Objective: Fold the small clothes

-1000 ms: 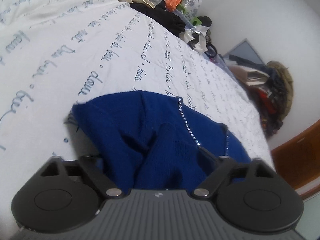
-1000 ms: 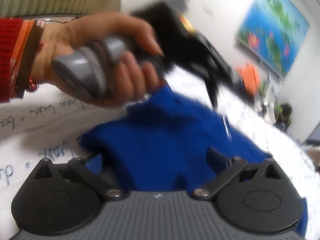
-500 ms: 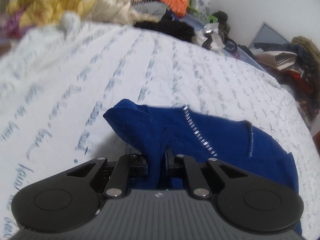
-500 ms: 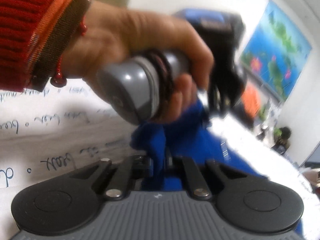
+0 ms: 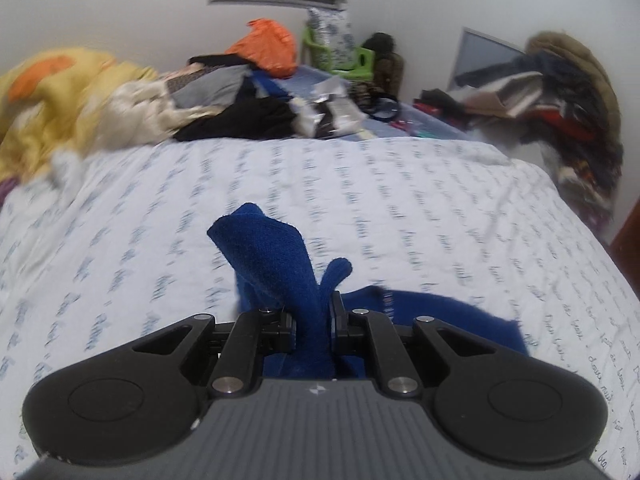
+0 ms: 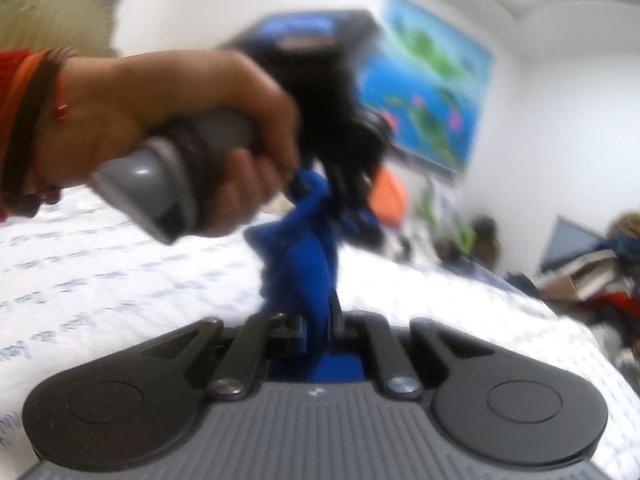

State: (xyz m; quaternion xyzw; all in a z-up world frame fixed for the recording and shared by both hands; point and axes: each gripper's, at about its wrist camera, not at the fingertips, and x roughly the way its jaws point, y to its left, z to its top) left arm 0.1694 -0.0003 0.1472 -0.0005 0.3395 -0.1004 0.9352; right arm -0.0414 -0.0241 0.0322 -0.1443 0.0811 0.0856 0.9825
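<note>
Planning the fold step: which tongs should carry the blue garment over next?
Probably left. The left tongs pinch a raised flap of the blue knit garment, white script-printed bedsheet ahead. Right tongs also grip.

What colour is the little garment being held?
Deep blue knit garment, clearest in the left wrist view.

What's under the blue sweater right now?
The white bedsheet with script print lies under the blue sweater. Both grippers pinch and lift it; whatever sits beneath its spread part is covered.

A small blue knitted garment (image 5: 276, 264) is bunched upward in a crumpled peak, lifted off a white bedsheet (image 5: 440, 208) printed with script; its remaining part is spread flat there.
</note>
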